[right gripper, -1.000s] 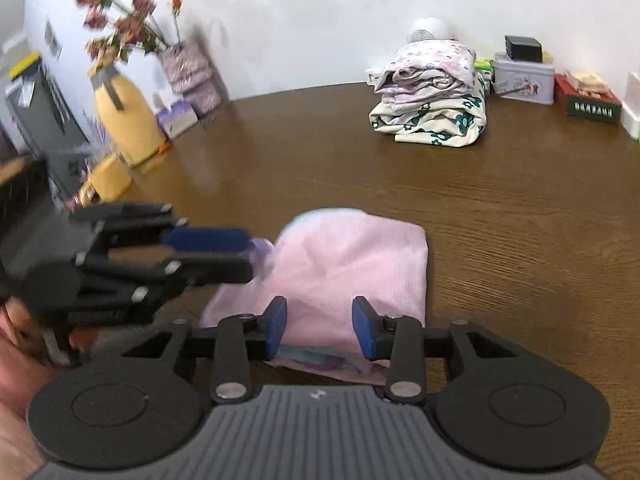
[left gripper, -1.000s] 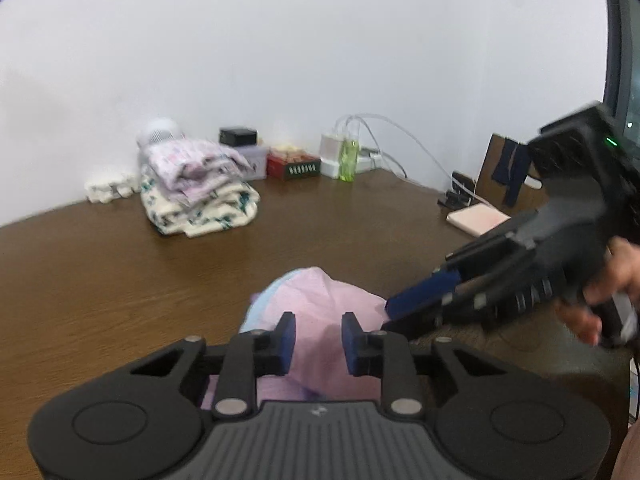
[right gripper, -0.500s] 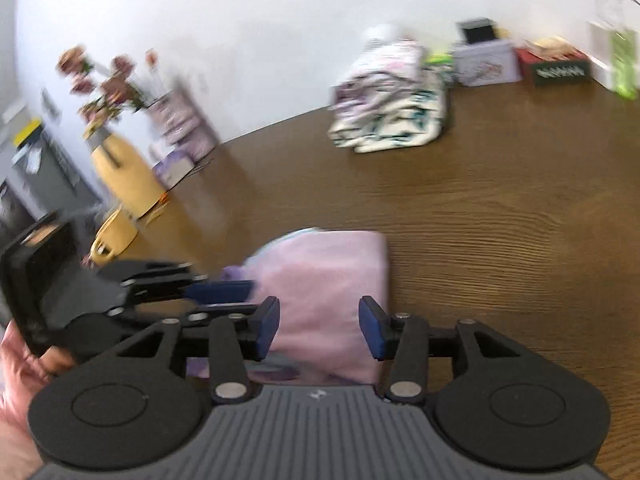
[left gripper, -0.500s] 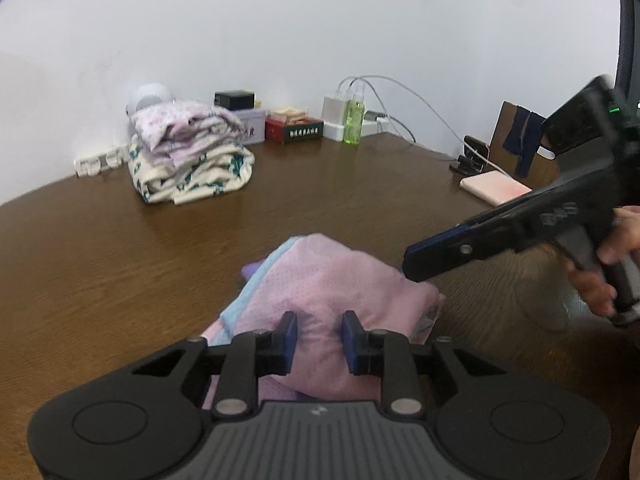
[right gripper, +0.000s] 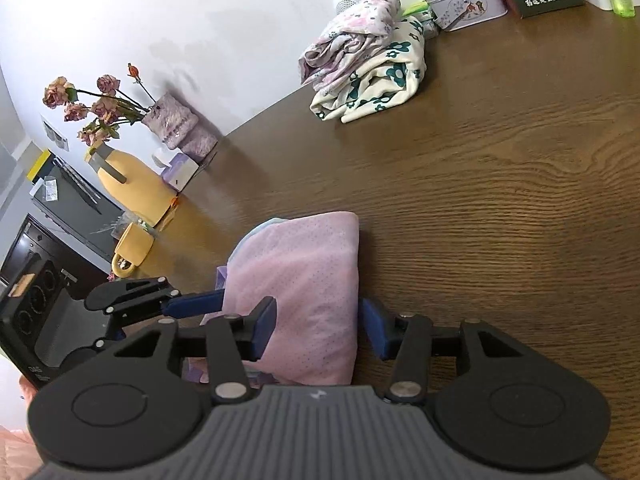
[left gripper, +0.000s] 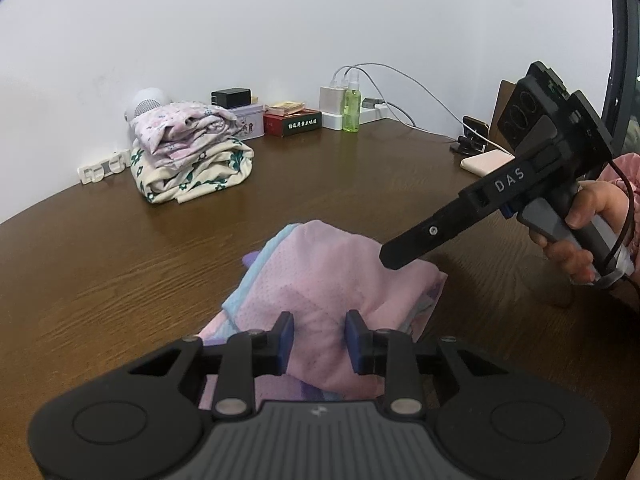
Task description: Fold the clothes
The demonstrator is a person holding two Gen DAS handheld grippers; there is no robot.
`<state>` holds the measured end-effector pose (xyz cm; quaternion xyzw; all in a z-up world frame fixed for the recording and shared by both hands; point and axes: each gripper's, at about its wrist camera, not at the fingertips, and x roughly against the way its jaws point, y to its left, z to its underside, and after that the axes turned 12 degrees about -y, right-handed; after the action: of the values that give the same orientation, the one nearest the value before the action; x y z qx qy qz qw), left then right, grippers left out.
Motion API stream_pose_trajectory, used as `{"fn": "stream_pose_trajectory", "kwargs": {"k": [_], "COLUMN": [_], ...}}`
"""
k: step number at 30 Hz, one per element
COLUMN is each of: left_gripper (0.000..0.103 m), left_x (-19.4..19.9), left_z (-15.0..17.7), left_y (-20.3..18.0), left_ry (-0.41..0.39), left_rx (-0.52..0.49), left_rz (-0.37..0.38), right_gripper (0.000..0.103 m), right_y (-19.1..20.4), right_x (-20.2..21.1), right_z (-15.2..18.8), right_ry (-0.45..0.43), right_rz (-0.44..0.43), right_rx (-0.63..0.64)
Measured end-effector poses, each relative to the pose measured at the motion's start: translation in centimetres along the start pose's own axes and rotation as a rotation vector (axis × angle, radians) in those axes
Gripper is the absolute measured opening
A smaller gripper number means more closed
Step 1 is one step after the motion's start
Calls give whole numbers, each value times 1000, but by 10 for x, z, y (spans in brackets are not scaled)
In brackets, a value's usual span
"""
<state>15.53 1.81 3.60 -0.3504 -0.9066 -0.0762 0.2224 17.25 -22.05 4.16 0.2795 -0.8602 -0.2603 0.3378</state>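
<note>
The left gripper (left gripper: 319, 340) has its jaws released, with a clear gap between the two blue pads, and the near part of the pink garment (left gripper: 332, 300) lies in that gap and just under it; whether the pads touch the cloth I cannot tell. The right gripper (right gripper: 319, 330) is also released, its jaws spread wider, and the folded bundle (right gripper: 304, 296) sits between them, with its right folded edge just inside the right pad. From the right wrist view the long axis of the bundle runs away from the jaws, toward the back of the wooden table (right gripper: 500, 200), so this gripper looks along its length, while the left gripper (right gripper: 192, 305) comes from the side, with its blue fingertip at the left edge of the cloth. Both grippers are right at the garment, neither clearly nearer. I judge that the next move depends on this: the bundle is already folded and compact, and it could be closed on and carried toward the stack of folded clothes (left gripper: 188, 160), which lies well apart near the wall, beside a tin box (left gripper: 250, 124) and a green bottle (left gripper: 352, 106)
</note>
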Motion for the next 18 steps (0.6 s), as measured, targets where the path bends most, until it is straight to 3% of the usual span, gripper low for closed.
{"fn": "stream_pose_trajectory", "kwargs": {"k": [5, 10, 12, 16, 18], "left_gripper": [27, 28, 30, 37, 48], "left_x": [2, 3, 4, -3, -11], "left_z": [3, 6, 6, 4, 4], "left_y": [5, 10, 9, 1, -3], "left_ry": [-5, -11, -15, -27, -27], "left_rx": [29, 51, 49, 52, 66], "left_rz": [11, 22, 24, 56, 69], "right_gripper": [44, 17, 12, 11, 11], "right_y": [-3, -3, 0, 28, 51], "right_x": [-4, -9, -3, 13, 16], "right_z": [5, 12, 9, -8, -16], "right_ry": [20, 35, 6, -39, -39], "right_rz": [-50, -56, -60, -61, -40], "right_rx": [-46, -92, -93, 3, 84]}}
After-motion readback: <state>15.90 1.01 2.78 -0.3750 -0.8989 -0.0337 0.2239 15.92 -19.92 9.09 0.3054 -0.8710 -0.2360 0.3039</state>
